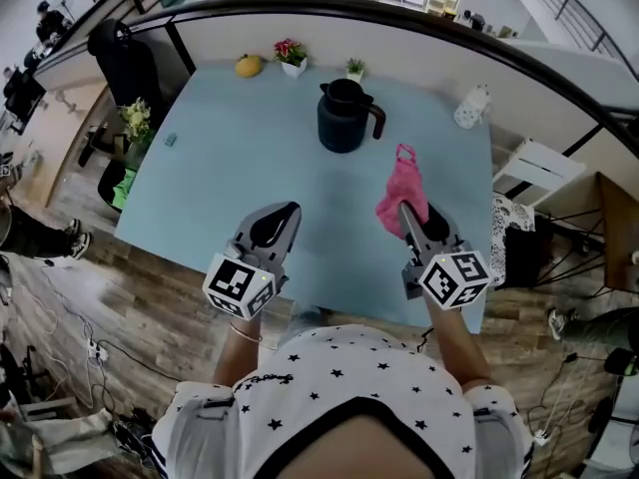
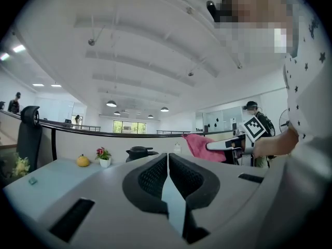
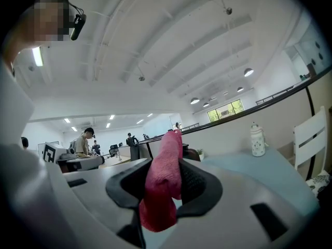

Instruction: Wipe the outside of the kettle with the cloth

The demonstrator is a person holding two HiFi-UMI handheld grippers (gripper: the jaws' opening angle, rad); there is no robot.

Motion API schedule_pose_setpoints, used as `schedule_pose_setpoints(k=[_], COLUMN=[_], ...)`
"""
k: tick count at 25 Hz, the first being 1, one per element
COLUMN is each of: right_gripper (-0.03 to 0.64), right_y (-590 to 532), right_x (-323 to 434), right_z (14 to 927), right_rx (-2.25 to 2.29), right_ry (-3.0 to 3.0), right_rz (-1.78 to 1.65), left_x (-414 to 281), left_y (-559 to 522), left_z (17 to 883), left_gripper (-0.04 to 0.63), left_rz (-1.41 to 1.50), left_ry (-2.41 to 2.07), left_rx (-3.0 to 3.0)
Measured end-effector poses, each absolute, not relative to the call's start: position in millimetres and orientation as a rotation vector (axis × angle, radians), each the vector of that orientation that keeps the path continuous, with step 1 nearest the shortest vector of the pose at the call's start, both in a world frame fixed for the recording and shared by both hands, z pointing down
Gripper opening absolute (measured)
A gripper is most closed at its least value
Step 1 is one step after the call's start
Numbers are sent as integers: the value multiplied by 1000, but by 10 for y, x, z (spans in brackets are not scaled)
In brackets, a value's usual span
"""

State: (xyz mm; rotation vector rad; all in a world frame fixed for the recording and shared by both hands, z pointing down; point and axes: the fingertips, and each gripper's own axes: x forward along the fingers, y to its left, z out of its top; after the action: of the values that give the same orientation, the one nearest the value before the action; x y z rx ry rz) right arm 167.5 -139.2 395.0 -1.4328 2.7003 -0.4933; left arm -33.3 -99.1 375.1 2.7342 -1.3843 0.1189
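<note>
A dark kettle (image 1: 345, 116) with a side handle stands upright at the far middle of the pale blue table (image 1: 220, 188). My right gripper (image 1: 407, 212) is shut on a pink cloth (image 1: 402, 196), which stands up between its jaws, well short of the kettle. In the right gripper view the cloth (image 3: 163, 183) fills the gap between the jaws and hides most of the kettle. My left gripper (image 1: 290, 210) is shut with nothing in it, held over the table's near half. In the left gripper view the kettle (image 2: 139, 153) sits far ahead.
At the table's far edge sit a yellow fruit (image 1: 249, 65), a small flower pot (image 1: 293, 55) and a tiny plant (image 1: 354, 68). A white bottle (image 1: 471, 107) stands far right. A white chair (image 1: 534, 168) is beside the table's right edge.
</note>
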Motion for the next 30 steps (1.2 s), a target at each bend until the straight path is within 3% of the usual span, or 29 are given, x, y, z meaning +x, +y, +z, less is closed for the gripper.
schedule_pose_setpoints(k=[18,30], right_gripper=[137,137], right_y=[-2854,-3554], right_x=[925,796], right_z=[4234,4520], right_rx=[-1763,-1832], right_ry=[2715,2809], right_rz=[-370,-361], left_x=[-1161,-1233], left_y=[-2046,-2291], left_z=[3953,4023], left_gripper=[32,32], left_rz=[157,147], left_ry=[-1226,-1241], left_rx=[2757,2731])
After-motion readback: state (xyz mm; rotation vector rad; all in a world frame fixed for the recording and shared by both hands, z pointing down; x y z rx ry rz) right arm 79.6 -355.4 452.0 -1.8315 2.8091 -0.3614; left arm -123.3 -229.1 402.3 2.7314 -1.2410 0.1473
